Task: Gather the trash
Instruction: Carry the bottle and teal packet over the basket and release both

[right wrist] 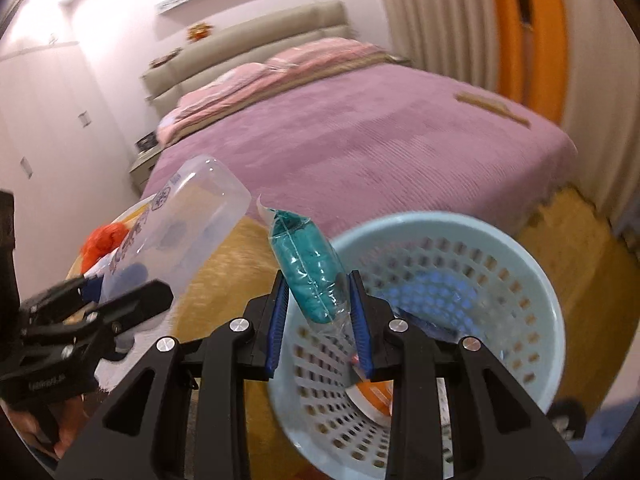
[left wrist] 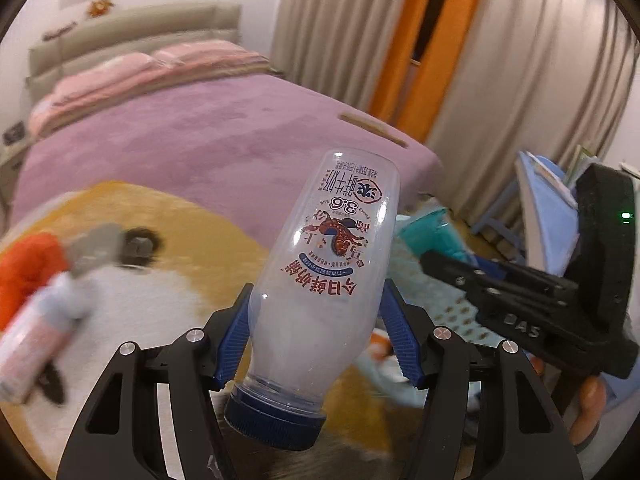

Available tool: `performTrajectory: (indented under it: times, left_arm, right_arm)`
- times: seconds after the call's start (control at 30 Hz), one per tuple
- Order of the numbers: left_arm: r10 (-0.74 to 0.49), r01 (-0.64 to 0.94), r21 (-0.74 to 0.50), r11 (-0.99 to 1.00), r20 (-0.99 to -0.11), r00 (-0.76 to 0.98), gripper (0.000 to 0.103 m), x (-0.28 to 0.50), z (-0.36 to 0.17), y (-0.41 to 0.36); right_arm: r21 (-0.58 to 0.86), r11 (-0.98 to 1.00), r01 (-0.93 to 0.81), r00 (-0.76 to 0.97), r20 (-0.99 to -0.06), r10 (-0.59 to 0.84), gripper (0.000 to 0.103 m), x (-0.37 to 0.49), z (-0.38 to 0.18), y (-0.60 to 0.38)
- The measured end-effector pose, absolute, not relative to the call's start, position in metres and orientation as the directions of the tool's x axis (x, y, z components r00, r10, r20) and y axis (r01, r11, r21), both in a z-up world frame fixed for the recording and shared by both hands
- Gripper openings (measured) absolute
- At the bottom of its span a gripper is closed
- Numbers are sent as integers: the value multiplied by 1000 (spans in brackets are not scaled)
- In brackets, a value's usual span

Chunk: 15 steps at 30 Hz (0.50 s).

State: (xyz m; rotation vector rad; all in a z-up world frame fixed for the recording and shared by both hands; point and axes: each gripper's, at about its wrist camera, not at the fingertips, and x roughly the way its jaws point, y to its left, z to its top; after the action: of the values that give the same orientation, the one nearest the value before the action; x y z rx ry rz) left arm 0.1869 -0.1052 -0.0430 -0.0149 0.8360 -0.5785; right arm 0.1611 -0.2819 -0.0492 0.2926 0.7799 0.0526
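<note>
Two grippers, two pieces of trash in hand, one basket. Left gripper (left wrist: pixel 316 336) is angling downward, blue pads clamping one empty milk bottle (left wrist: pixel 324 280) at the lower body; long axis running away from the camera, blue cap nearest, base pointing toward the bed (left wrist: pixel 200 136). Right gripper (right wrist: pixel 320 320) is also tilting down, jaws pinching one teal-filled clear packet (right wrist: pixel 308 272), long axis leaning up-left, hanging over the rim of the pale blue perforated basket (right wrist: pixel 532 264).
</note>
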Motion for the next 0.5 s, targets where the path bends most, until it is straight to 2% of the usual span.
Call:
performTrajectory:
  times: [0.13,0.23,0.5]
  left_arm:
    - [-518,502,-275,820,-730,446,60,194,-60,-138]
    - [-541,500,-318,806,-739,402,60,201,-70,-152]
    - [-541,498,-337,799,-765,349,60,210,-85,-181]
  right_arm:
    - [334,932,142,687,-711,150,27,158,-63,-312]
    - [319,924,209,658,-745,108,27,156,-75,-329]
    - [348,900,263,628,-770,114,27,153,-92,-349]
